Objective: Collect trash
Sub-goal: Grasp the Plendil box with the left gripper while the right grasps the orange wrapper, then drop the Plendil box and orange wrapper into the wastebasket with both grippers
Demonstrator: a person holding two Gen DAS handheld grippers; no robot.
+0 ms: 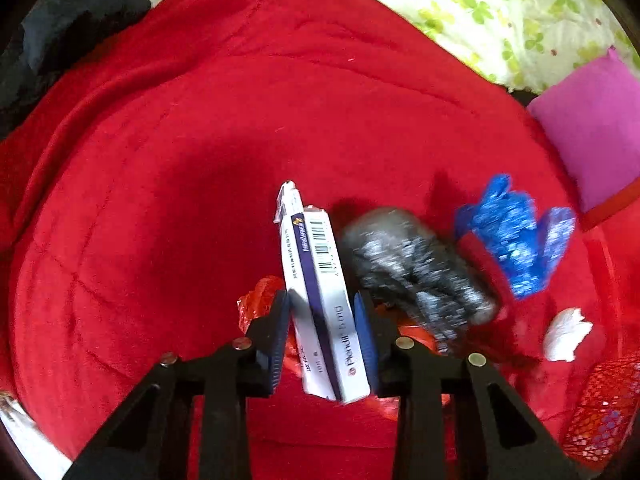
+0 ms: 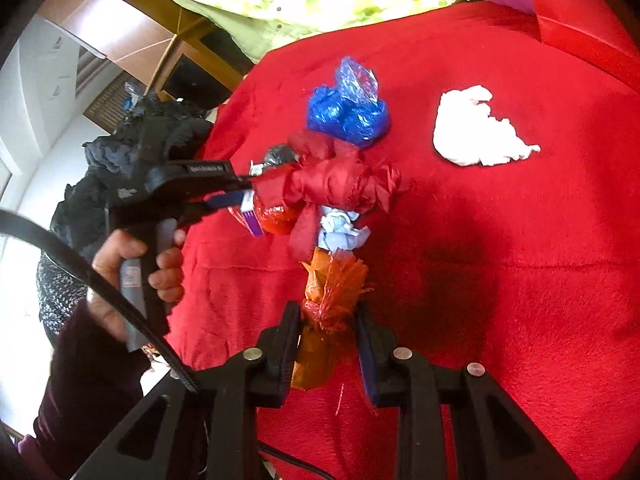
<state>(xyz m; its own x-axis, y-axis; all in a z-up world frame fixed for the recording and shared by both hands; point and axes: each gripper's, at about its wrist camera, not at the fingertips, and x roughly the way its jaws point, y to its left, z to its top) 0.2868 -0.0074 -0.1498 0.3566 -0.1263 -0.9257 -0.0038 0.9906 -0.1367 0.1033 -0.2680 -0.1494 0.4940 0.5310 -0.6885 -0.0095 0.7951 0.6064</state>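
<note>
My left gripper (image 1: 322,304) is shut on a white and purple medicine box (image 1: 320,300), held over the red blanket (image 1: 160,200). A grey crumpled bag (image 1: 416,272), a blue plastic bag (image 1: 516,232) and a white tissue (image 1: 566,334) lie to its right. My right gripper (image 2: 328,316) is shut on an orange mesh wrapper (image 2: 328,300). Ahead of it lie a red bag bundle (image 2: 336,184), a pale blue crumpled scrap (image 2: 340,232), the blue bag (image 2: 348,108) and the white tissue (image 2: 472,128). The left gripper (image 2: 240,196) shows there at the left of the pile.
A pink cushion (image 1: 592,128) and a green floral quilt (image 1: 500,12) lie at the blanket's far right. Dark clothes (image 1: 72,28) are heaped at the far left. A red mesh bag (image 1: 604,408) sits at the lower right. The blanket's edge (image 2: 224,120) drops to the floor on the left.
</note>
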